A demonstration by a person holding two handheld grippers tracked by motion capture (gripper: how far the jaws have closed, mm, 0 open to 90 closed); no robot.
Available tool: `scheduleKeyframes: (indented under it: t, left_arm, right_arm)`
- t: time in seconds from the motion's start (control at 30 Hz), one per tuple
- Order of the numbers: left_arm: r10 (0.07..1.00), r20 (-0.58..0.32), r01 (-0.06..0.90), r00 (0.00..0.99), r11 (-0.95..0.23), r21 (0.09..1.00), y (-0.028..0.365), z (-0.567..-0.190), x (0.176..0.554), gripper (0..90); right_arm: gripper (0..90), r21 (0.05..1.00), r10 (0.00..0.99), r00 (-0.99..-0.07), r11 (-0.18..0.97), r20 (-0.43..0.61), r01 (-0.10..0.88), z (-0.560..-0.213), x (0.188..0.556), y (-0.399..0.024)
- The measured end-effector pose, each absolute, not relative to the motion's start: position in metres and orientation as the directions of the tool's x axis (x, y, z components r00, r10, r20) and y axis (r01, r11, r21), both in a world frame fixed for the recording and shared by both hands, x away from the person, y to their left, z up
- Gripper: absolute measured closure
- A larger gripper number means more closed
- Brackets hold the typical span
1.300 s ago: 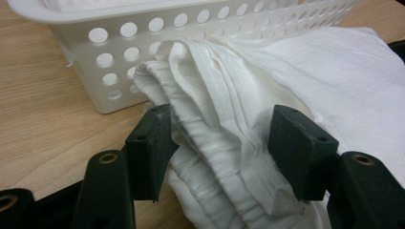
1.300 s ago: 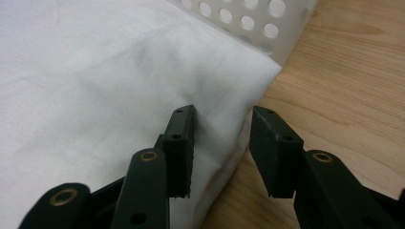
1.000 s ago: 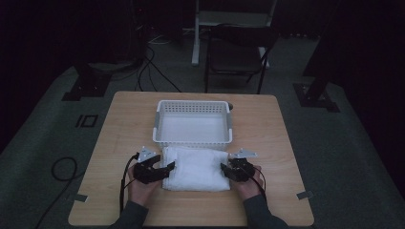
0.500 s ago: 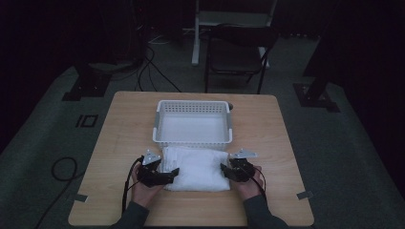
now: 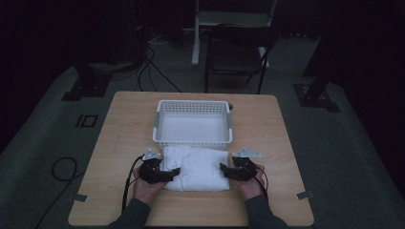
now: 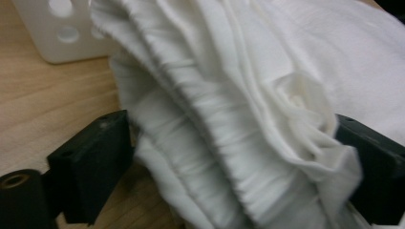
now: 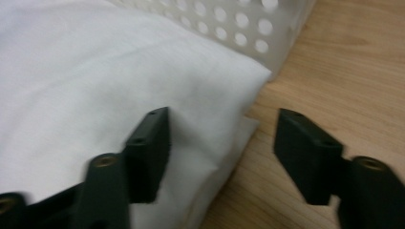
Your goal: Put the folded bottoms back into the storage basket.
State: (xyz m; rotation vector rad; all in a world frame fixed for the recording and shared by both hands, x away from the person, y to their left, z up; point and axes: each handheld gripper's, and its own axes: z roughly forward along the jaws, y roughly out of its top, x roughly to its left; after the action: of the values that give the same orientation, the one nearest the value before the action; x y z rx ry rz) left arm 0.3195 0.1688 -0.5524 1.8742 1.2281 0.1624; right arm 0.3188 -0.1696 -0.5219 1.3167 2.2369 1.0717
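A folded white cloth (image 5: 198,168) lies on the wooden table (image 5: 124,124), just in front of a white perforated basket (image 5: 192,142). My left gripper (image 5: 171,172) is at the cloth's left edge. In the left gripper view its jaws stand wide apart, and the bunched, pleated edge of the cloth (image 6: 267,71) fills the gap of the gripper (image 6: 229,157). My right gripper (image 5: 224,170) is at the cloth's right edge, open. In the right gripper view one jaw of the gripper (image 7: 224,138) rests over the cloth (image 7: 95,71) and the other hangs over bare wood.
The basket (image 7: 248,28) stands close behind the cloth, and its corner (image 6: 62,28) is just past the left gripper. Beyond the table's far edge are a dark chair (image 5: 236,55), stand legs and floor cables. A person's hands and sleeves come in from the near edge.
My left gripper has slid inward to the right, so the cloth's left edge now lies between its jaws. The right gripper has hardly moved.
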Motion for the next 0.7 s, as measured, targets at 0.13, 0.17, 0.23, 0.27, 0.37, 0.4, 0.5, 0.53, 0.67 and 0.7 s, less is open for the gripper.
scheduleKeyframes:
  t: [0.13,0.17,0.23,0.27,0.37,0.4,0.5,0.53,0.67,0.7]
  left_arm:
    - [0.797,-0.343,0.7,0.497,-0.134,0.702,0.169,-0.555,0.322,1.4]
    - [0.797,-0.34,0.699,0.499,-0.138,0.702,0.169,-0.555,0.322,1.4]
    - [0.796,-0.343,0.701,0.499,-0.139,0.699,0.169,-0.555,0.322,1.4]
    - [0.796,-0.343,0.703,0.499,-0.141,0.697,0.169,-0.554,0.323,1.4]
    - [0.787,-0.347,0.704,0.51,-0.15,0.694,0.169,-0.554,0.324,1.7]
    - [0.779,-0.352,0.705,0.519,-0.158,0.691,0.169,-0.554,0.325,2.1]
    - [0.772,-0.357,0.706,0.527,-0.163,0.689,0.17,-0.554,0.326,2.8]
    - [0.769,-0.36,0.707,0.528,-0.164,0.688,0.17,-0.554,0.326,3.7]
    - [0.765,-0.364,0.708,0.532,-0.165,0.687,0.17,-0.554,0.326,4.9]
    - [0.754,-0.375,0.708,0.54,-0.166,0.686,0.171,-0.554,0.326,4.9]
  right_arm:
    - [21.4,0.748,0.836,-0.536,0.284,0.112,0.599,-0.519,0.317,-0.165]
    - [19.2,0.747,0.836,-0.538,0.289,0.109,0.599,-0.519,0.317,-0.164]
    - [16.0,0.745,0.836,-0.538,0.292,0.105,0.599,-0.519,0.318,-0.162]
    - [16.0,0.745,0.836,-0.538,0.292,0.105,0.599,-0.519,0.318,-0.162]
    - [13.5,0.711,0.829,-0.537,0.283,0.155,0.643,-0.527,0.324,-0.163]
    - [13.5,0.705,0.829,-0.533,0.276,0.17,0.654,-0.529,0.326,-0.163]
    - [12.9,0.685,0.824,-0.53,0.27,0.199,0.676,-0.532,0.329,-0.163]
    - [12.4,0.672,0.821,-0.522,0.252,0.234,0.697,-0.536,0.332,-0.165]
    - [11.2,0.652,0.816,-0.51,0.233,0.273,0.722,-0.539,0.335,-0.167]
    - [11.2,0.643,0.81,-0.509,0.228,0.291,0.731,-0.54,0.336,-0.168]
